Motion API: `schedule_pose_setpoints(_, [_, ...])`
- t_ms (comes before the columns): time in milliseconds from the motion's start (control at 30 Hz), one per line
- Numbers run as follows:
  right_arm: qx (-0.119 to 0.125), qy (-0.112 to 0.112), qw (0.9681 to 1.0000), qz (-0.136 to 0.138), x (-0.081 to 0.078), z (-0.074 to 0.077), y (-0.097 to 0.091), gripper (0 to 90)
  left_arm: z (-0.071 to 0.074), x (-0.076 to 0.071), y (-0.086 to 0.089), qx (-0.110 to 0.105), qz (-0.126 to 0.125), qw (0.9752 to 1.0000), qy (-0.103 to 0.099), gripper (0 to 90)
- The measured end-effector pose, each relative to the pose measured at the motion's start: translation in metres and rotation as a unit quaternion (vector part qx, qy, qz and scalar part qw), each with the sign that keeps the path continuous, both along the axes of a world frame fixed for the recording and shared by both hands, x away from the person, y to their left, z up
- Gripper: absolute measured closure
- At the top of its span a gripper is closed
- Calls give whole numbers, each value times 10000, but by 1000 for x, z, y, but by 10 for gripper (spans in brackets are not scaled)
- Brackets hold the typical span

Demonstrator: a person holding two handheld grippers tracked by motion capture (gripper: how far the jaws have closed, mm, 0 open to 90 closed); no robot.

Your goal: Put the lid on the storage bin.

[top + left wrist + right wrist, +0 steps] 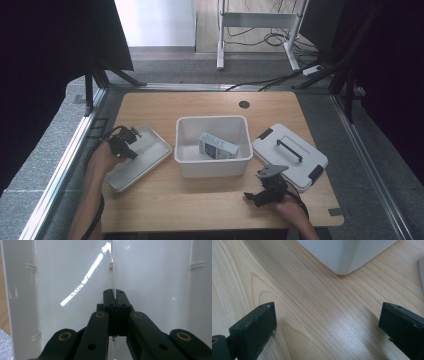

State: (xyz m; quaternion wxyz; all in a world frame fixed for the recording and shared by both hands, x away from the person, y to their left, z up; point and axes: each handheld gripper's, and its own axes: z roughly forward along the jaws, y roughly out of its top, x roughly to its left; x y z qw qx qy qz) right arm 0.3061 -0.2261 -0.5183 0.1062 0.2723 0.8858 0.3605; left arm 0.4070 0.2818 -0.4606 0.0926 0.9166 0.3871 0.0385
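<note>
A shallow white tray (142, 160) lies at the table's left. My left gripper (131, 136) reaches over its far left part. In the left gripper view the black jaws (114, 293) stand together on a thin upright rib (111, 255) that runs down the middle of the tray's white inside (62, 277). My right gripper (255, 190) hovers low near the front right, open, with bare wood (312, 302) between its fingers and the white bin's corner (347, 255) ahead of it.
A white bin (212, 167) stands mid-table with a small white and blue carton (217, 146) inside. A white lid with a black handle (290, 155) lies to its right. A round cable hole (244, 104) sits near the far edge.
</note>
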Motion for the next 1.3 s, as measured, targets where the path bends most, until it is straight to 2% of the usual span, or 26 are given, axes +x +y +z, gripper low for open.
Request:
schedule_pose_setpoints(333, [-2,-4,10000,1,0,0,0,9,45,-7,9,-212,-606,9976,-258,889])
schedule_pose_setpoints(533, [-7,-3,10000,3,0,0,0,9,65,-13,18,-409,-979,9934,-434,889])
schedule_pose_setpoints(733, [-5,-1,10000,4,0,0,0,10,87,-21,22,-371,-1221,9903,-547,889])
schedule_pose_setpoints(867, [-5,-2,10000,-2,0,0,0,10,104,-24,22,-390,-1452,9869,-594,889])
schedule_pose_setpoints(1033, [-3,0,10000,-13,0,0,0,10,125,-27,13,-425,-1656,9830,-675,888])
schedule_pose_setpoints(1200, [-1,-1,10000,-15,0,0,0,11,134,-24,-4,-442,-1818,9800,-675,889])
schedule_pose_setpoints(1300, [-2,-2,10000,-16,0,0,0,11,137,-19,-18,-480,-1951,9773,-678,889])
